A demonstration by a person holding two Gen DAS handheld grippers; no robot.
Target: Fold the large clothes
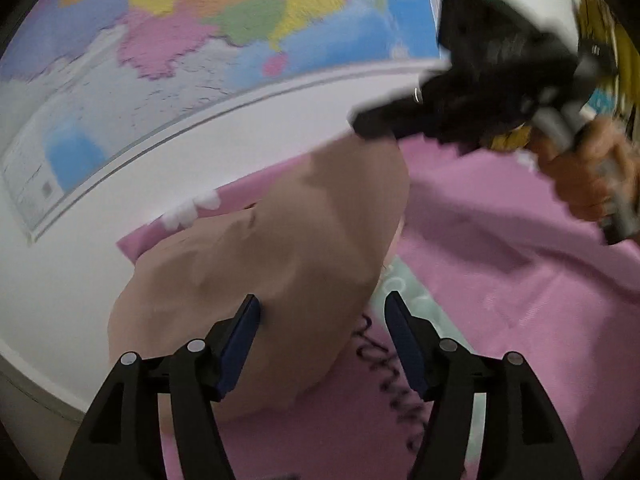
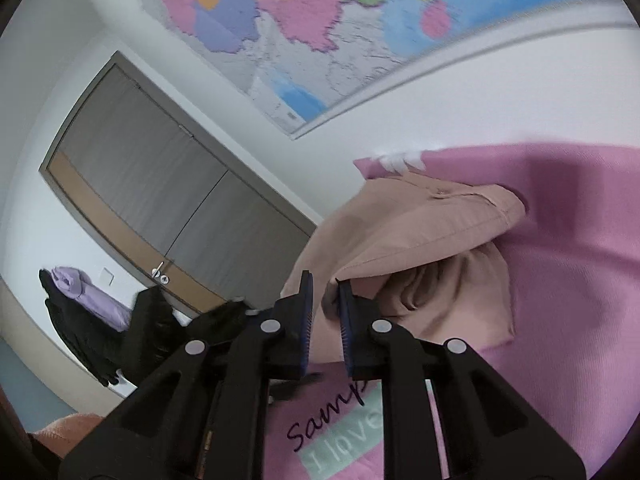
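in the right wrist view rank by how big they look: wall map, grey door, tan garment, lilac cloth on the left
1. grey door
2. wall map, cut off by the frame, so its rank against the door is unsure
3. tan garment, nearer the camera, so likely flattered
4. lilac cloth, clearly smallest

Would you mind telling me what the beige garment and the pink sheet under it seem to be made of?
Beige garment: likely a thin woven fabric, matte; it drapes in soft folds with a stitched seam. Pink sheet: looks like a matte woven cloth, with fine ribbing faintly visible; the fibre is unclear.

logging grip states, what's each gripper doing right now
Left gripper: open, holding nothing.
Right gripper: shut on the tan garment, lifting its edge.
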